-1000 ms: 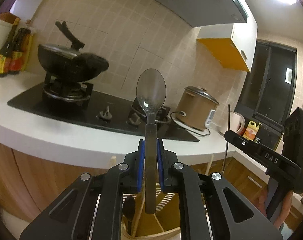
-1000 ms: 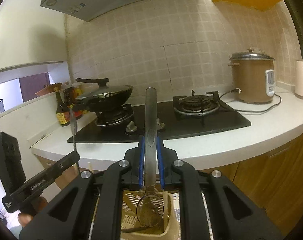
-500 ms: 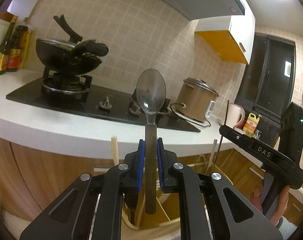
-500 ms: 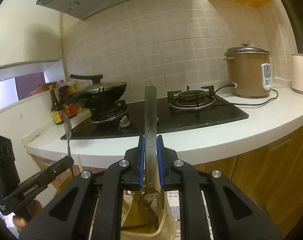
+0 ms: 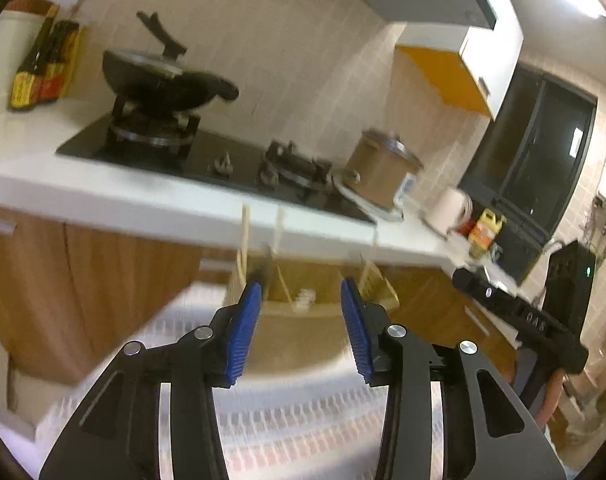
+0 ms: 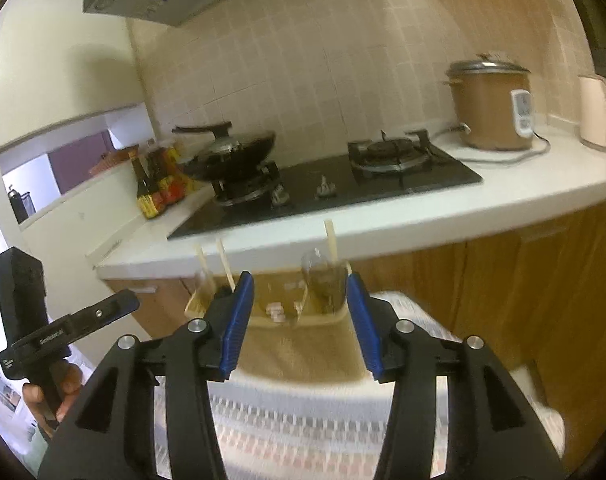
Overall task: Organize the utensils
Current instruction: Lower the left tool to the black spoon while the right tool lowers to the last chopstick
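Half a second ago each gripper clamped a metal spoon by its handle; now the left gripper (image 5: 301,306) is spread wide with nothing between its blue pads, and the right gripper (image 6: 301,300) likewise stands apart and empty, so both spoons have been let go, which I judge completes this placing step. Ahead of both sits the beige utensil holder (image 6: 303,344) on a patterned cloth (image 6: 303,420), below the edge of the tabletop (image 6: 383,224). In the right wrist view, a spoon (image 6: 317,272) stands in the holder's right compartment, its long axis near upright, rounded end showing above the rim. Chopsticks (image 6: 227,264) lean in the left part, tips up. The other spoon I cannot pick out through the blur.
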The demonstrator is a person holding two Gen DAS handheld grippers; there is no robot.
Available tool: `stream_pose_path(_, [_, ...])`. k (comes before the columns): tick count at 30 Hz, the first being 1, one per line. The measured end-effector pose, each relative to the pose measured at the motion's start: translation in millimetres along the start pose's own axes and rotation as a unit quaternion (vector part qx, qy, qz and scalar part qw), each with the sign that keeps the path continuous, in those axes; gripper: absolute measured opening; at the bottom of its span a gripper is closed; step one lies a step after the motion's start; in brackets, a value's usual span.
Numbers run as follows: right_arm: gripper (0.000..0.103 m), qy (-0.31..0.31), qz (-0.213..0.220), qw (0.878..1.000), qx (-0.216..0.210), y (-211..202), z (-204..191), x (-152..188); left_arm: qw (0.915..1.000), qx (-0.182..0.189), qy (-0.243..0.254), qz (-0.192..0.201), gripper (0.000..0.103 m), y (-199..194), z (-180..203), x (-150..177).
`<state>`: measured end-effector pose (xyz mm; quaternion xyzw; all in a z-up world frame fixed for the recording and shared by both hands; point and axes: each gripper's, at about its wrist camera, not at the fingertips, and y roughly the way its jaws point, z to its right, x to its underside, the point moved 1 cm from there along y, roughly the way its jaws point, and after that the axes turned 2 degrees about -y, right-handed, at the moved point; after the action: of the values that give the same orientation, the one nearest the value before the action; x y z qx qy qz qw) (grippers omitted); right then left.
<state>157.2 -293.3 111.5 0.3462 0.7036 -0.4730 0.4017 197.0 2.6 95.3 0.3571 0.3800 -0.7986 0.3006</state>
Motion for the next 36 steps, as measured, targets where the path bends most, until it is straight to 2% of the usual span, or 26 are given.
stream_pose_path(3, [0.046,0.000,-0.044,0.999,0.007,-19.3,-9.9,7.6,0.9990,-0.011,0.006,-0.043,0.039,-21.2,10.6,18.6])
stream_pose_path(5, [0.051,0.002,-0.074,0.997,0.008,-27.4,-16.5,14.3,0.9976,-0.015,0.008,-0.067,0.039,-28.9,15.0,31.1])
stream_pose_path(9, [0.053,0.016,-0.160,0.987,0.013,-30.7,-24.0,42.0,0.9904,-0.030,0.006,-0.135,0.039,-36.1,19.4,63.3])
stream_pose_path(12, [0.053,0.036,-0.220,0.975,0.012,-22.3,-22.4,70.5,0.9796,-0.045,0.009,-0.195,0.039,-36.0,19.5,98.3])
stream_pose_path(16, [0.053,0.048,-0.293,0.955,0.022,-6.0,-17.8,116.2,0.9580,-0.047,0.016,-0.282,0.039,-33.7,18.6,156.4])
stream_pose_path(20, [0.053,0.063,-0.342,0.937,0.027,6.2,-13.3,153.2,0.9383,-0.032,-0.037,-0.342,0.039,-29.8,7.2,198.7])
stream_pose_path(22, [0.053,0.061,-0.353,0.933,0.039,8.8,-12.4,165.0,0.9316,-0.020,-0.053,-0.359,0.039,-28.5,5.6,213.8])
stream_pose_path(25, [0.053,0.065,-0.361,0.929,0.051,11.8,-9.9,173.5,0.9271,-0.012,-0.060,-0.370,0.039,-28.2,9.6,230.0])
stream_pose_path(30, [0.052,0.045,-0.361,0.928,0.082,21.5,-12.6,184.2,0.9294,-0.047,-0.023,-0.365,0.040,-25.4,28.8,249.9])
stream_pose_path(31, [0.048,0.042,-0.363,0.927,0.086,24.0,-13.8,186.2,0.9334,-0.061,0.001,-0.354,0.041,-25.1,37.3,250.9])
stream_pose_path(34, [0.039,0.036,-0.377,0.921,0.093,34.2,-18.5,192.3,0.9344,-0.085,0.043,-0.343,0.042,-23.2,51.1,257.2])
stream_pose_path(36, [0.038,0.022,-0.376,0.921,0.104,38.9,-23.7,194.3,0.9340,-0.094,0.063,-0.339,0.042,-21.9,55.5,260.3])
